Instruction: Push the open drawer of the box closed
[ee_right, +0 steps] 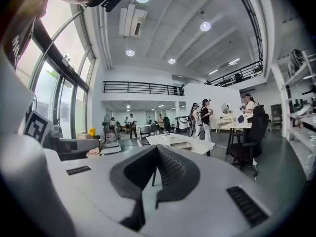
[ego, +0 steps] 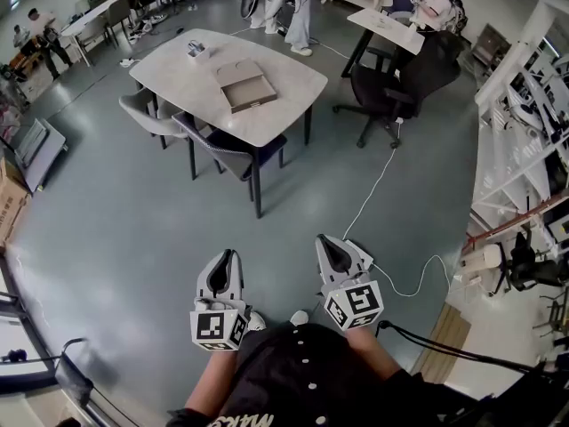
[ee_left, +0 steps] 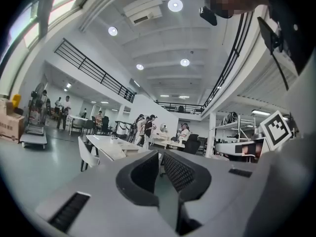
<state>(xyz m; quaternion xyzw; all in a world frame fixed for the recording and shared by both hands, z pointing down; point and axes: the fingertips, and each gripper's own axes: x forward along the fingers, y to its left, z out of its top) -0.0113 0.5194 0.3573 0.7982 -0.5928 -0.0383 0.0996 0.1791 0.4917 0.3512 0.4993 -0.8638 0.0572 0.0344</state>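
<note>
Well back from the desk (ego: 289,76) bearing the box (ego: 244,85), I hold both grippers empty. Left gripper (ego: 225,258) stands a slit apart; right gripper (ego: 327,241) is fully closed.

Left gripper (ego: 228,258): held low in front of the body, pointing level and away.
Left jaws: a thin gap between the tips, nothing in it.
Right gripper (ego: 328,241): beside the left one, apart from it, tipped down a little.
Right jaws: pressed together, empty.
Left forearm (ego: 212,382): tucked near the body.
Right forearm (ego: 372,349): tucked near the body.
</note>
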